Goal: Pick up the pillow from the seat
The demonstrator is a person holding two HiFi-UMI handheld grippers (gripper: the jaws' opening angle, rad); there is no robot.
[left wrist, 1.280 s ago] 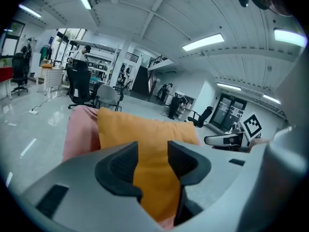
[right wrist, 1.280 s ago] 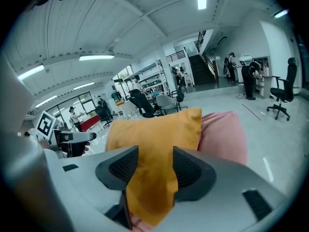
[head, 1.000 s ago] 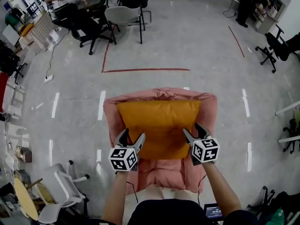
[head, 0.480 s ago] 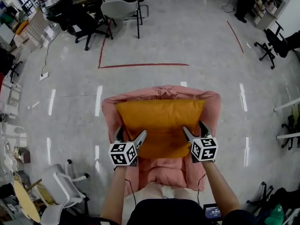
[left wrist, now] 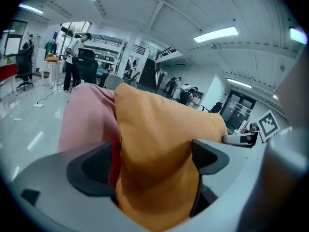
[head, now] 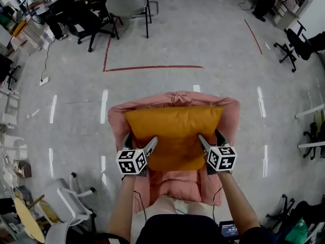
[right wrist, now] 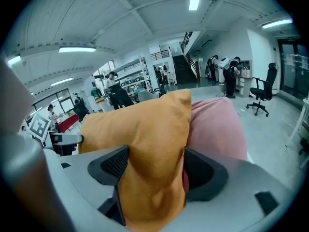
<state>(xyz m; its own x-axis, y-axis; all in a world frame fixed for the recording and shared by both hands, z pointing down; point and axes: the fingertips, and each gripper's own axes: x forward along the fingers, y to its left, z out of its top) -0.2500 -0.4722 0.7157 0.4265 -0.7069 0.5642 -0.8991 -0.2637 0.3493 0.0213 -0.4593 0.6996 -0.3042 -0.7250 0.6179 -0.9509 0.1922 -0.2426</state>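
**Head view, looking down.** An orange pillow [head: 174, 136] lies on the pink padded seat [head: 175, 183]. It spans the seat almost from the left edge to the right edge. Its far side lies along the seat's back edge, and the seat's front edge is uncovered.

The left gripper [head: 140, 139] sits at the pillow's near left corner and the right gripper [head: 209, 135] at its near right corner. Both pairs of jaws are spread wide, each with a pillow corner between them.

**Left gripper view.** The fabric touches one pad [left wrist: 211, 158]. A narrow slit showing pink seat separates it from the other pad.

**Right gripper view.** The corner fills the gap and touches both pads [right wrist: 113, 168], with no visible pinch.

**Surroundings.** Beyond the seat's back edge are a grey floor [head: 213, 50], a red tape line [head: 152, 68] and a grey office chair [head: 127, 6].
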